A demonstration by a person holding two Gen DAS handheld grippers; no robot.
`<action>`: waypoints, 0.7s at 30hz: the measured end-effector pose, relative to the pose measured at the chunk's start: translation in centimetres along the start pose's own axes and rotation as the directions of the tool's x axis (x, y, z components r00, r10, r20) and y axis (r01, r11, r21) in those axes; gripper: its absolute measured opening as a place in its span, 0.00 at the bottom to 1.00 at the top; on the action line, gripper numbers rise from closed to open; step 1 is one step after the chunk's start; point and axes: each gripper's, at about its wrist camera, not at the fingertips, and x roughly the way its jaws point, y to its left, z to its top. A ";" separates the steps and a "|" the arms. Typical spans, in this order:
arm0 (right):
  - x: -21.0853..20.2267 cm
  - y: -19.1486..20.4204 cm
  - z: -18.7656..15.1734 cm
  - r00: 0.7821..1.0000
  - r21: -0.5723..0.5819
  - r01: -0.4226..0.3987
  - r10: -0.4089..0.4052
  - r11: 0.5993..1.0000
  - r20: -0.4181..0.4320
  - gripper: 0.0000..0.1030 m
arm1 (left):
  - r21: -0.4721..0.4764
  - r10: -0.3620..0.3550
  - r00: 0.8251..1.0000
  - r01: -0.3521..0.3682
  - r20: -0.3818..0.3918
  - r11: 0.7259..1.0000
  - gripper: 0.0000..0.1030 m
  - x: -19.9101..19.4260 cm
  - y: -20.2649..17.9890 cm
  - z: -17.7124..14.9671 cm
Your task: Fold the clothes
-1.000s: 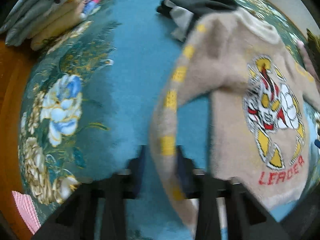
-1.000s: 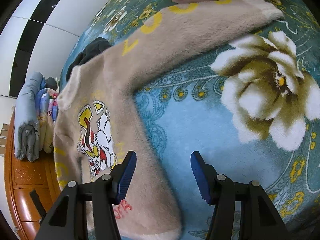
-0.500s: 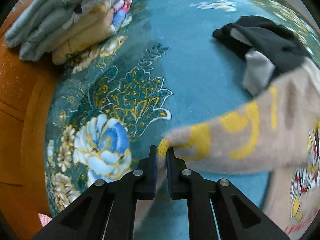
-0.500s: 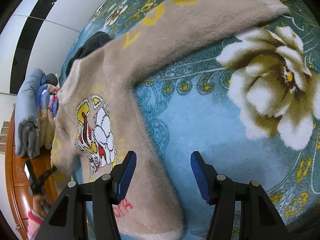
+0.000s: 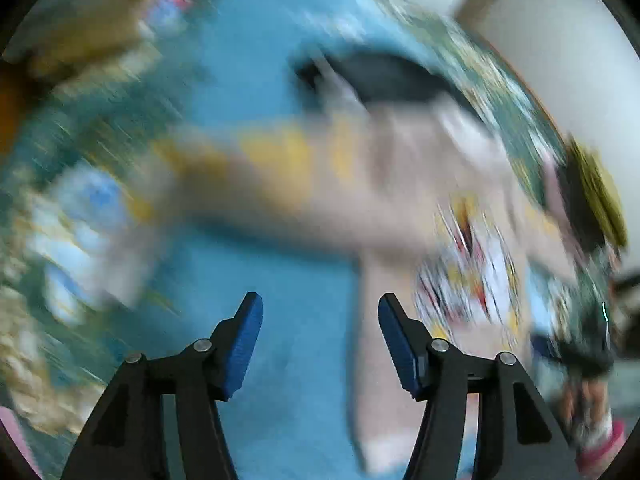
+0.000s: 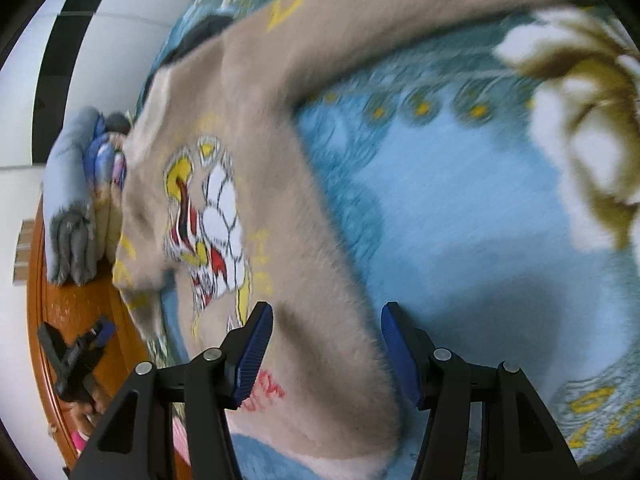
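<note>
A beige fuzzy sweater [image 6: 280,208] with a yellow, red and white tiger print lies face up on a blue floral blanket [image 6: 460,208]. In the blurred left wrist view the sweater [image 5: 380,184] has one sleeve [image 5: 248,168] stretched out to the left across the blanket. My left gripper [image 5: 320,320] is open and empty, above the blanket just below that sleeve. My right gripper [image 6: 326,332] is open and empty, with the jaws on either side of the sweater's side edge near the hem. The left gripper also shows in the right wrist view [image 6: 80,356].
A stack of folded grey and coloured clothes [image 6: 76,200] sits on an orange wooden surface [image 6: 80,312] at the left. A dark garment [image 5: 392,76] lies beyond the sweater's collar. A pale wall [image 5: 560,40] stands behind.
My left gripper has let go of the sleeve cuff, opened, and swung back fast; the sleeve now lies out to the left. My right gripper has moved closer over the sweater's side edge.
</note>
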 end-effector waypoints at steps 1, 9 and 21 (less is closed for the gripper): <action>0.1 0.0 0.0 1.000 0.001 -0.002 0.002 1.000 -0.003 0.59 | -0.008 -0.001 0.999 0.001 -0.041 1.000 0.60 1.6 -0.4 -1.0; 0.6 -1.2 0.0 0.995 0.090 -0.093 0.096 0.992 -0.030 0.59 | -0.229 -0.175 0.970 0.134 -0.170 0.964 0.60 9.4 -0.7 -4.3; 0.7 0.1 -0.5 0.993 0.062 -0.105 0.109 0.993 -0.056 0.15 | -0.244 -0.146 0.981 0.112 -0.124 0.963 0.11 7.6 -2.4 -3.5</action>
